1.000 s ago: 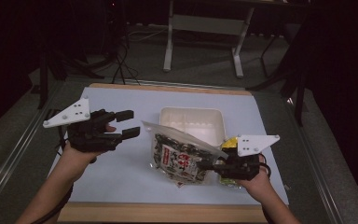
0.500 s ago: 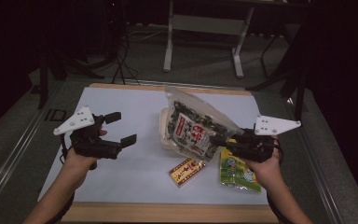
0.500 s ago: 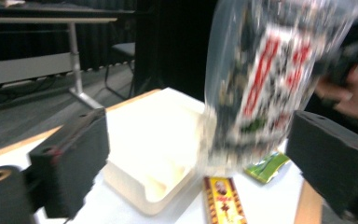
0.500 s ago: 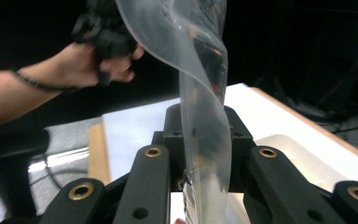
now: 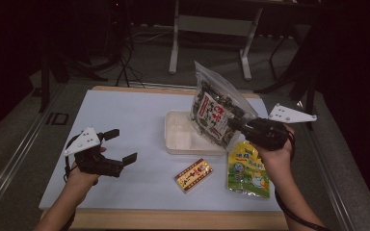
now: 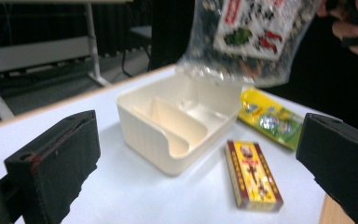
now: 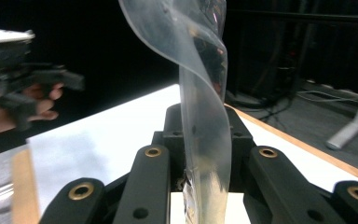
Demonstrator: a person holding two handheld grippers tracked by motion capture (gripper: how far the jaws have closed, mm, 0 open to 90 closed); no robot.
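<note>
Now | step: likely bagging snacks into the box (image 5: 183, 139) | right gripper (image 5: 238, 125) pinches the bag (image 5: 214, 108) edge, held above the box | left gripper (image 5: 120, 147) idle, jaws wide, empty | next: lower bag into a compartment, then release | unclear: bag's label blurred, contents hard to tell

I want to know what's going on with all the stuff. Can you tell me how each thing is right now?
Snack bag: lifted above the box, pinched at its edge.
Right gripper: jaws shut on the snack bag.
Left gripper: jaws open, holding nothing.
White box: open, no lid on it, its compartments empty.
Red and yellow packet: lying flat on the table.
Yellow pouch: lying flat on the table.
</note>
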